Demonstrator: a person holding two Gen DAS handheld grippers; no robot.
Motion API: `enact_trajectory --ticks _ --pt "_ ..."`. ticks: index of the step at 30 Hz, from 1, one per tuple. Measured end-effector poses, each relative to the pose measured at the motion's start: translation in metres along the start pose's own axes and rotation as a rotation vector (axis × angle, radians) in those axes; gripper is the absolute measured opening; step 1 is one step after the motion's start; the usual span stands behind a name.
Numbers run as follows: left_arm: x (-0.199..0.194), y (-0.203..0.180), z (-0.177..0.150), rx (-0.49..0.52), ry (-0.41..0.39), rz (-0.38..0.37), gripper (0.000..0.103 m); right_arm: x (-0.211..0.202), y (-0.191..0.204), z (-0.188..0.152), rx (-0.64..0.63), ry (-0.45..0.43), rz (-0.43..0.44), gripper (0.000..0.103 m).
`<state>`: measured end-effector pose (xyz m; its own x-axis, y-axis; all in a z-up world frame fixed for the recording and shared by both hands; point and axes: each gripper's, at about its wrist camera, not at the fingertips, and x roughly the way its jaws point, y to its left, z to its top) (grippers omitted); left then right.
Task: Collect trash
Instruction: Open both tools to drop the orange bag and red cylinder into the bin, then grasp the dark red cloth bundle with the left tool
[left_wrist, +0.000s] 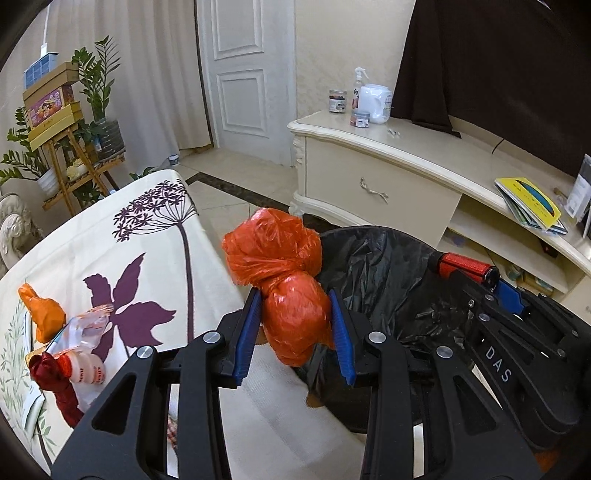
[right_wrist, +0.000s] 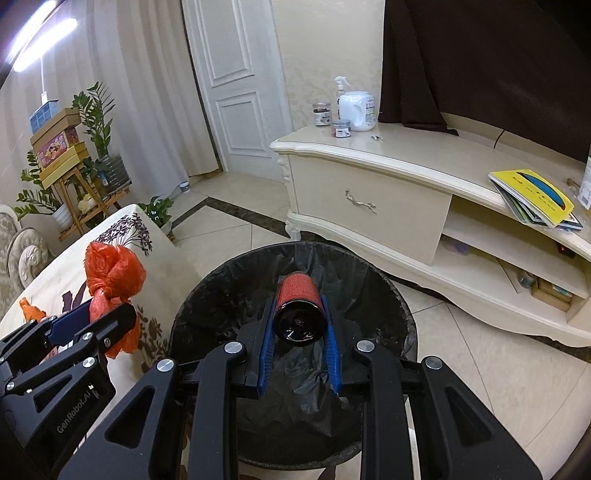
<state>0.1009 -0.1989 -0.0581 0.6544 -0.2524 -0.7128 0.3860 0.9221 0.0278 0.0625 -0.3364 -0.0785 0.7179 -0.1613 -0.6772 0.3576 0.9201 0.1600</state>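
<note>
— Two views to go through. What does your left wrist camera give you?

— My left tongs (left_wrist: 295, 328) are closed on the orange bag (left_wrist: 284, 284), blue pads pressing its lower lump from both sides, the knotted top bulging above them. The bag hangs at the table (left_wrist: 147, 229) edge, just beside the bin (left_wrist: 380, 266) with its black liner. On the cloth at my left lie more scraps: a small orange bag (left_wrist: 40, 310), a clear wrapper (left_wrist: 88, 325), a white bottle (left_wrist: 86, 367) and a dark red bag (left_wrist: 55, 384). My right tongs (left_wrist: 491, 284) show at the right edge, holding a red can (left_wrist: 465, 266) over the bin.

— And the right wrist camera?

— My right tongs (right_wrist: 299, 325) are clamped on the can (right_wrist: 299, 306), its dark end facing me, straight above the open bin (right_wrist: 229, 295). The can lies level between the pads, clear of the liner. My left tongs (right_wrist: 92, 325) are at lower left with the orange bag (right_wrist: 114, 273), over the table (right_wrist: 162, 266) edge beside the bin's rim.
</note>
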Motion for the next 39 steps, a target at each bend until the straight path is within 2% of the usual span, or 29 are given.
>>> enact_trajectory --ticks 2,5,7,9,15,27,39 --pt "0.0 -0.001 0.0 0.003 0.003 -0.009 0.038 0.002 -0.002 0.001 0.003 0.005 -0.002 0.025" --pt "-0.003 0.0 0.0 0.01 -0.017 0.001 0.056 0.003 -0.004 0.002 0.011 0.008 -0.003 0.025" --pt "-0.004 0.001 0.001 0.006 -0.023 0.005 0.06 0.003 -0.004 0.002 0.012 0.008 -0.007 0.026" --pt "-0.004 0.003 0.001 0.001 -0.023 0.008 0.065 0.002 -0.005 0.003 0.017 0.006 -0.011 0.033" --pt "-0.012 0.017 -0.001 -0.034 -0.021 0.02 0.072 -0.005 -0.002 0.005 0.013 -0.012 -0.015 0.045" --pt "-0.053 0.064 -0.015 -0.111 -0.046 0.08 0.073 -0.022 0.032 -0.005 -0.033 -0.006 0.032 0.052" --pt "-0.094 0.138 -0.063 -0.217 -0.014 0.188 0.073 -0.042 0.089 -0.033 -0.119 0.027 0.122 0.052"
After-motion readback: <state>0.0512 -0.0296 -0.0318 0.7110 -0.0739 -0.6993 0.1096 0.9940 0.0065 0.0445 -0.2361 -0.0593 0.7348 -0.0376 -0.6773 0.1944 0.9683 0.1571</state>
